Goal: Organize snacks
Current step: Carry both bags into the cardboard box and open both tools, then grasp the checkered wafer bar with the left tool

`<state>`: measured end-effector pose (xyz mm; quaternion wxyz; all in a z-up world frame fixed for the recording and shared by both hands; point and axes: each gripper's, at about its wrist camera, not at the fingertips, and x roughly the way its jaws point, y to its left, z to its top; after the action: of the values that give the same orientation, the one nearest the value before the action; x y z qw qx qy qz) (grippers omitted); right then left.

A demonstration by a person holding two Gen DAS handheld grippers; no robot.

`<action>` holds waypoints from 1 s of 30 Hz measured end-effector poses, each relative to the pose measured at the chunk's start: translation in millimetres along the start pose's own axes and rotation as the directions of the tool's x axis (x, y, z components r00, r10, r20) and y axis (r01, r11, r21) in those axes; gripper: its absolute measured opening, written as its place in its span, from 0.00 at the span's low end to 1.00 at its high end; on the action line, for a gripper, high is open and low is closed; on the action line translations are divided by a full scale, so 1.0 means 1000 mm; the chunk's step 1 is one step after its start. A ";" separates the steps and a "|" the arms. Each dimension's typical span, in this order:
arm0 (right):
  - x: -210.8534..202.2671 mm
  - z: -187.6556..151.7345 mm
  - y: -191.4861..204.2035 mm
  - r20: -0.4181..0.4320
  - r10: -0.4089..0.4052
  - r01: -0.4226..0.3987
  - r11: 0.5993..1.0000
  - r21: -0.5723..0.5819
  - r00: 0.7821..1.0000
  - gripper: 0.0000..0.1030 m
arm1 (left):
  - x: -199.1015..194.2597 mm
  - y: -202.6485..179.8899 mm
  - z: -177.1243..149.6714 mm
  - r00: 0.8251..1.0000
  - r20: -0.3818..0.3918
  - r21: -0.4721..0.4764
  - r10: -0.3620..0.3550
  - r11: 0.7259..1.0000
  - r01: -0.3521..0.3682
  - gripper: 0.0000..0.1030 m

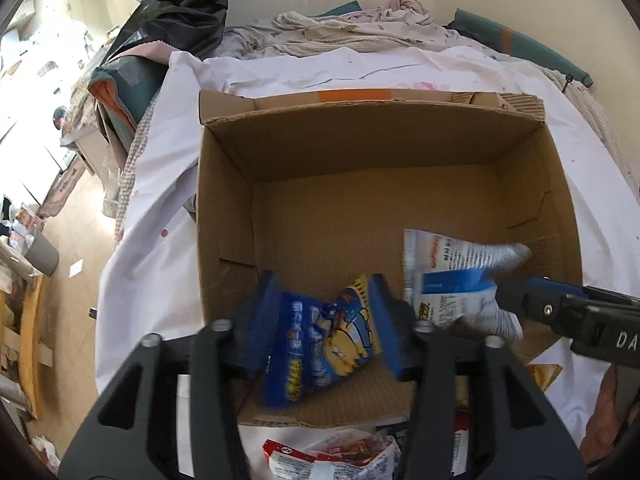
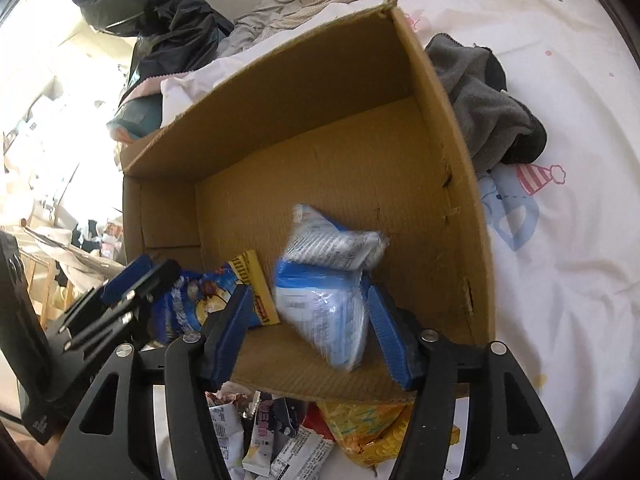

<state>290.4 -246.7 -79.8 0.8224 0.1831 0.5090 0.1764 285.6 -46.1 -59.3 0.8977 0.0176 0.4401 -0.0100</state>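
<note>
An open cardboard box stands on a white bed sheet. My left gripper reaches over its near edge, jaws open. A blurred blue-and-yellow snack bag hangs loose between its blue pads. My right gripper is beside it over the box's near right part, also open. A blurred white-and-blue bag sits between its pads, close to the right pad and clear of the left one. The rest of the box floor is bare cardboard.
Several loose snack packets and a yellow packet lie on the sheet just in front of the box. A grey cloth lies right of the box. A black plastic bag and bedding are piled behind it.
</note>
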 end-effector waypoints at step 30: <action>-0.073 -0.022 0.028 0.241 -0.041 0.063 0.995 -0.083 0.970 0.93 | -0.054 0.040 -0.010 0.991 0.125 -0.142 -0.038 0.988 0.055 0.92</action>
<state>237.1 -254.3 -19.2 0.8893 0.1525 0.4026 0.1541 245.9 -5.5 -21.7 0.9213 -0.0588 0.3844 0.0001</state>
